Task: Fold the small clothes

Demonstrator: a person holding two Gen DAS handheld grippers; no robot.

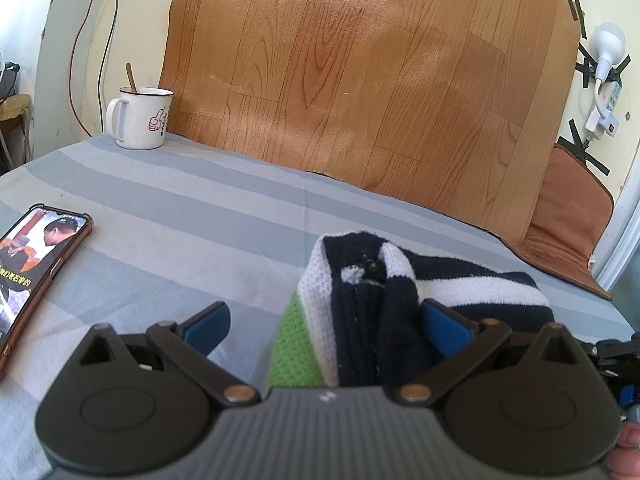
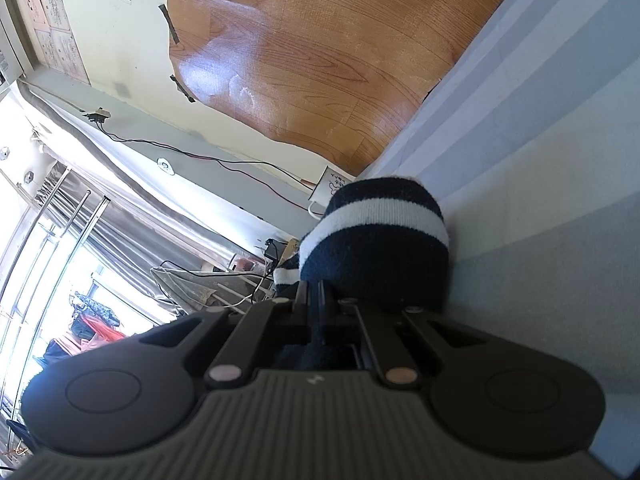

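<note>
A navy and white striped sock bundle with a green patch (image 1: pixel 360 312) lies on the grey striped bedsheet (image 1: pixel 180 216). My left gripper (image 1: pixel 324 320) is open, its blue pads spread wide; the right pad (image 1: pixel 444 328) touches the sock, the left pad stands apart from it. In the right wrist view, rolled sideways, my right gripper (image 2: pixel 314 300) is shut on the navy and white sock (image 2: pixel 380 240), which bulges out past the fingertips against the sheet (image 2: pixel 540 200).
A white enamel mug with a spoon (image 1: pixel 140 118) stands at the far left by the wood-pattern wall panel (image 1: pixel 360 80). A phone in a brown case (image 1: pixel 36 264) lies at the left. A brown mat (image 1: pixel 568 220) and a power strip (image 1: pixel 604 108) are at the right.
</note>
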